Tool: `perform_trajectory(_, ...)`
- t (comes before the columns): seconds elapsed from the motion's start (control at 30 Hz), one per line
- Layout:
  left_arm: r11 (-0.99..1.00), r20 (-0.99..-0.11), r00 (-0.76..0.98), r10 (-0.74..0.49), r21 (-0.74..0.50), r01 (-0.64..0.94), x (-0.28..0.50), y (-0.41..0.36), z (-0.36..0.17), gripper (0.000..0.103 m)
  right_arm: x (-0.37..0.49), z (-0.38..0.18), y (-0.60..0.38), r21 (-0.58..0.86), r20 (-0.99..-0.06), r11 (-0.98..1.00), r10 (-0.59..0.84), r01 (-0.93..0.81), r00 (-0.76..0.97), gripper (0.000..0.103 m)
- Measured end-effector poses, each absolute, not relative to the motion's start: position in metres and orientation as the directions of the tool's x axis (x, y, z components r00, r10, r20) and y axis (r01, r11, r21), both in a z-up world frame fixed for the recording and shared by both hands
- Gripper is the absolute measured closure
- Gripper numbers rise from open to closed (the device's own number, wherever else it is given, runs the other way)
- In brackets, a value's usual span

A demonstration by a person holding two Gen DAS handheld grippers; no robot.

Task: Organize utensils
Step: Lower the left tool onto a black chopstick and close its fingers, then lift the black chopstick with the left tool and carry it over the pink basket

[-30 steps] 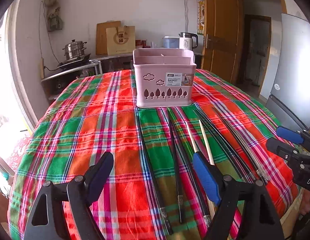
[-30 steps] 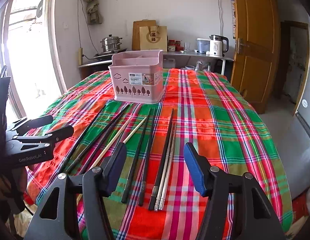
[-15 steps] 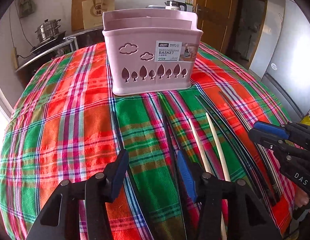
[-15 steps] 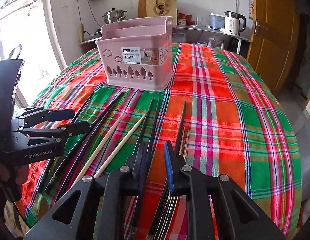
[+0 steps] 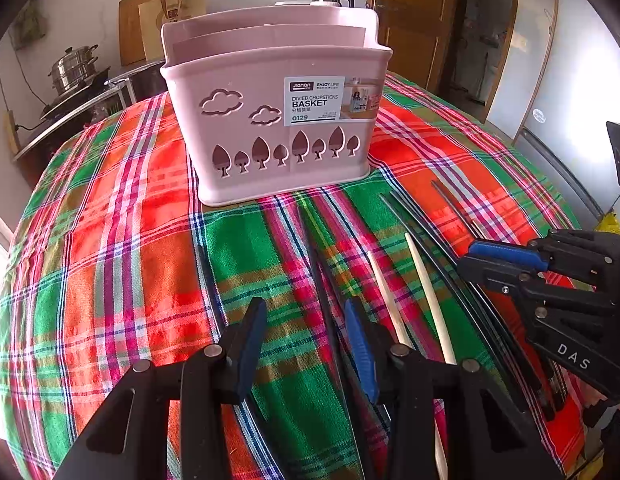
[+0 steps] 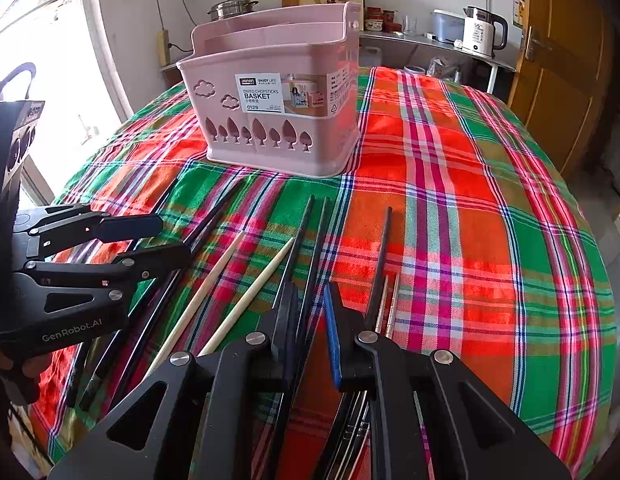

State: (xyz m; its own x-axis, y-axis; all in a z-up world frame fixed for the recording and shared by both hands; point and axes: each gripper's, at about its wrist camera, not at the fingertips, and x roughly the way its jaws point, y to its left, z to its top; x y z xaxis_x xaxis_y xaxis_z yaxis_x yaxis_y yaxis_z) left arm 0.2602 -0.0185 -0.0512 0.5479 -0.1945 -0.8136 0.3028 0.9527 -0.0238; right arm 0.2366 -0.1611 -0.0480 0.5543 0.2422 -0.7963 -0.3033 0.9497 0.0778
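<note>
A plaid tablecloth (image 6: pixel 470 184) covered the round table, and the pink divided chopstick basket (image 6: pixel 278 120) stood upright at its far middle, with no chopsticks showing above its rim. Just short of it lay rows of chopsticks pointing toward the basket: dark pairs (image 6: pixel 310 240), a pale wooden pair (image 6: pixel 246 280) and thin metal ones (image 6: pixel 390 300). They looked light, stiff and slick, likely to roll, so a pinch near mid-length seemed safest. The right gripper (image 6: pixel 310 320) sat low, its fingers drawn close around a dark chopstick, though a firm clamp could not be confirmed. The left gripper (image 5: pixel 306 344) stood apart, straddling another dark pair (image 5: pixel 322 280). Compared with a second earlier, both tools had dropped lower and nearer the basket, and the right one had narrowed greatly.
</note>
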Motion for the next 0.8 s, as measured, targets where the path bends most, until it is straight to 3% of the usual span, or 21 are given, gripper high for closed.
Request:
perform_trajectory(0.2,0.951,-0.818,0.542,-0.191,-0.017,0.31,0.264,-0.02,-0.049,0.07,0.245,-0.052,-0.153,0.067,-0.809,0.946,0.237,-0.316,0.538,0.089)
perform_trajectory(0.67,0.95,-0.842,0.513,-0.166,0.004,0.313,0.27,-0.023,-0.055,0.073,0.257,-0.053,-0.15,0.061,-0.822,0.947,0.227,-0.315,0.522,0.089)
perform_trajectory(0.8,0.949,-0.846,0.51,-0.155,0.016,0.316,0.275,-0.028,-0.054,0.09,0.264,-0.053,-0.147,0.057,-0.827,0.947,0.223,-0.316,0.517,0.093)
